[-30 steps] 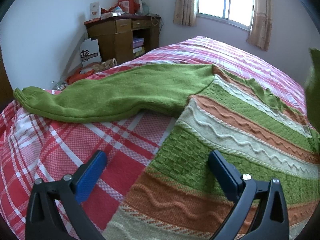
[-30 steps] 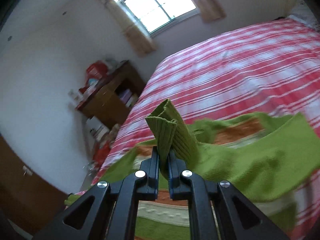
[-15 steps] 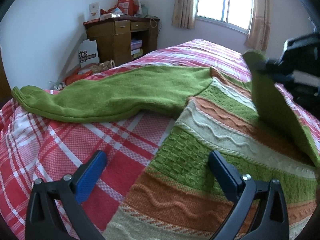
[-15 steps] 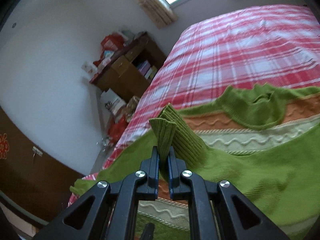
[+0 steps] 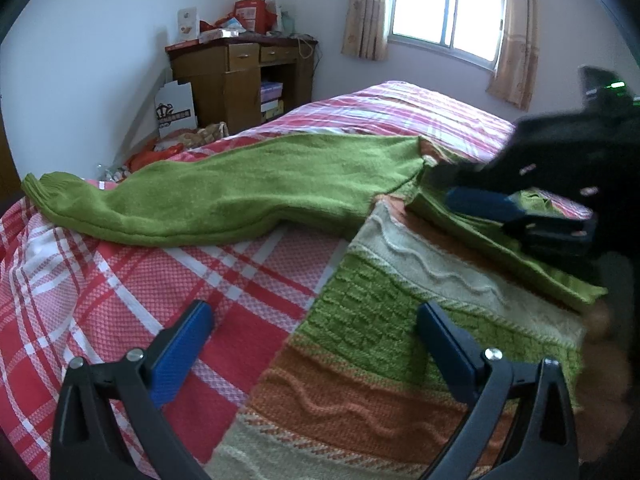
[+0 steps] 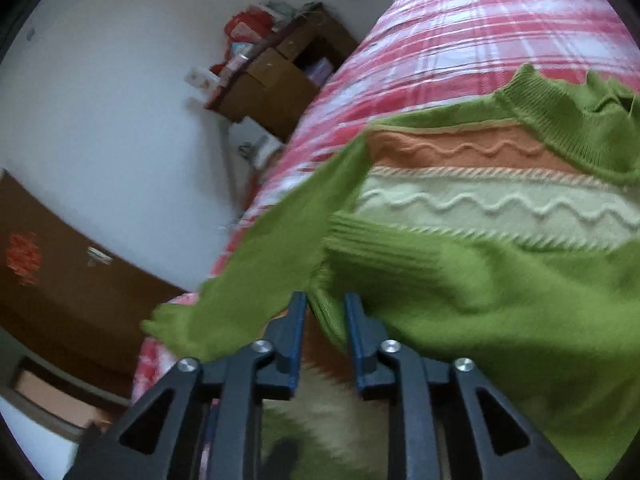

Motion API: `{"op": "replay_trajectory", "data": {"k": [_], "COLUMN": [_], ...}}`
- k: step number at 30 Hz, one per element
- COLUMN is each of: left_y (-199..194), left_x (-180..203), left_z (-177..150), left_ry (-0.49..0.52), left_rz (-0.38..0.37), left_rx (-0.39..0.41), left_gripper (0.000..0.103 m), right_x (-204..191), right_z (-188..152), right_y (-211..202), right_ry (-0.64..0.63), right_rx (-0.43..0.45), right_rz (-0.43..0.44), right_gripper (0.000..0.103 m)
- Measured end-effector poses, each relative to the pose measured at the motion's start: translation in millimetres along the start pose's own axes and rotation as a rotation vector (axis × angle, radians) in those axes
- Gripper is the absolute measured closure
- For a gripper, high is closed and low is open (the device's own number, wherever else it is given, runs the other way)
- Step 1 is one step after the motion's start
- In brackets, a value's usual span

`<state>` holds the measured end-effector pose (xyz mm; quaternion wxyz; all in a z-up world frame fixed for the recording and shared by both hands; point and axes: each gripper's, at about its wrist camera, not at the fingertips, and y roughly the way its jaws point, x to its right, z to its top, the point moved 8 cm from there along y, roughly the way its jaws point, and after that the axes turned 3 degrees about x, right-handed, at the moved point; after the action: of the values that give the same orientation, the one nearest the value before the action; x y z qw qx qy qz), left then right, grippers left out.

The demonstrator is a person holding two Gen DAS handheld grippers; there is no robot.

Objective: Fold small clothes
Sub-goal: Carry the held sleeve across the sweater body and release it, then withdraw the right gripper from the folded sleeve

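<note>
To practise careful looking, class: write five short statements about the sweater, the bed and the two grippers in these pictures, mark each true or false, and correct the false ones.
1. The sweater lies on a plaid bedspread. True.
2. Both sleeves are folded across the body. False: the left sleeve lies stretched out to the side on the bedspread.
3. The left gripper is shut on the hem. False: its jaws stand wide open, holding nothing.
4. The right gripper has been opening, with the right sleeve's cuff lying just ahead of the fingers. True.
5. The sweater is plain green. False: its body has orange, cream and green bands.
</note>
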<state>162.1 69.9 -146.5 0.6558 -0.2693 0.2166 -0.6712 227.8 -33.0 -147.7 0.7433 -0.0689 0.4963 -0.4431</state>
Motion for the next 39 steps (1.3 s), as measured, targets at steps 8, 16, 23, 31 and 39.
{"op": "replay_trajectory", "data": {"k": [8,16,23,31,39], "left_y": [-1.1,0.1,1.2,0.5,-11.2], "left_x": [-1.6,-3.4,-4.2,-4.7,25.3], "left_z": [-1.9,-3.0,-4.4,-5.9,24.2], "left_ry": [0.004,0.011,0.015,0.017,0.053], "left_rz": [0.004,0.014,0.019,0.025,0.012], "left_rx": [-0.005,-0.011,-0.017,-0.024,-0.074], "left_gripper": [0.000,0.000,0.000,0.000,0.000], "right_x": [39.5,152.7,153.8,136.8,96.2], "right_z": [0.4,-36.1,-55.2,-68.9,-38.5], "right_y": [-156.7,-221.6,-249.7,-246.9,-226.4], "right_ry": [-0.114,0.020,-0.081,-0.134,-0.119], "right_rx": [0.389,0.297,0.269,0.227,0.315], "right_rz": [-0.409,-0.679,-0.651,-0.760,-0.666], "right_gripper": [0.056,0.060,0.061,0.059,0.059]}}
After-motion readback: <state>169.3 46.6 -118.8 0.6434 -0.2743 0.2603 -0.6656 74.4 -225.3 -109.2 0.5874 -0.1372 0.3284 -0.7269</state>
